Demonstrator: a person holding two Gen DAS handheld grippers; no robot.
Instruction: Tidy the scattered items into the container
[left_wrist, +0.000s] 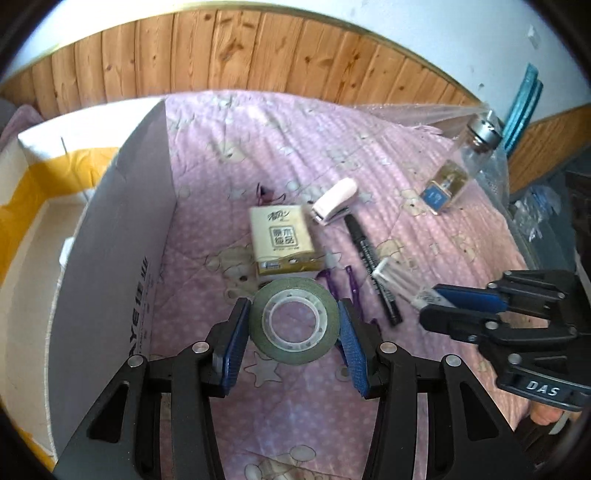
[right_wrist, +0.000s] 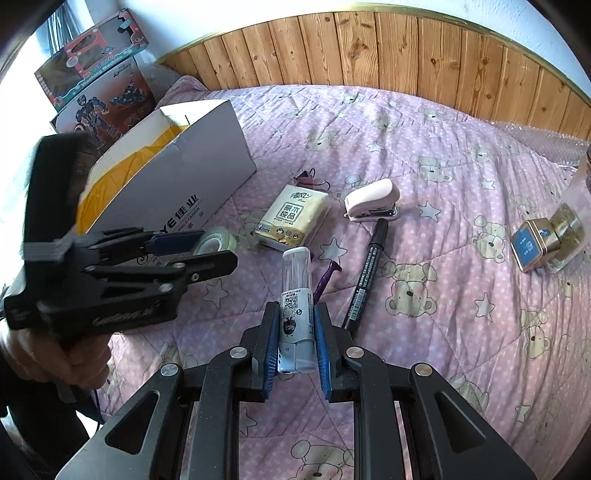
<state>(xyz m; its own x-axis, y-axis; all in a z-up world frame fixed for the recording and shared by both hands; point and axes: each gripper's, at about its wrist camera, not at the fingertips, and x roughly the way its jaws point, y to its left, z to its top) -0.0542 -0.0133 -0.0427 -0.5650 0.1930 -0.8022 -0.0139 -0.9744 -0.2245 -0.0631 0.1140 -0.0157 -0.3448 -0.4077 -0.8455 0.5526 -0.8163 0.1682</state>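
My left gripper (left_wrist: 294, 314) is shut on a green tape roll (left_wrist: 295, 356), its blue pads pressing on both sides, and holds it just above the pink bedspread. It also shows in the right wrist view as the left gripper (right_wrist: 218, 247) with the tape roll (right_wrist: 218, 238), beside the open grey box (right_wrist: 184, 173). My right gripper (right_wrist: 297, 314) is shut on a white tube with a clear cap (right_wrist: 294, 273). The box (left_wrist: 110, 240) stands to the left, with yellow lining inside. Loose on the bed lie a tissue pack (left_wrist: 280, 240), a pink stapler (left_wrist: 334, 201) and a black marker (left_wrist: 373, 269).
Purple clips (left_wrist: 332, 284) lie behind the tape, and a small binder clip (left_wrist: 266, 194) lies beyond the tissues. A glass bottle (left_wrist: 461, 162) lies at the right with a blue tin (right_wrist: 530, 249). Toy boxes (right_wrist: 96, 74) stand behind the container. A wooden wall panel (right_wrist: 369, 48) bounds the bed.
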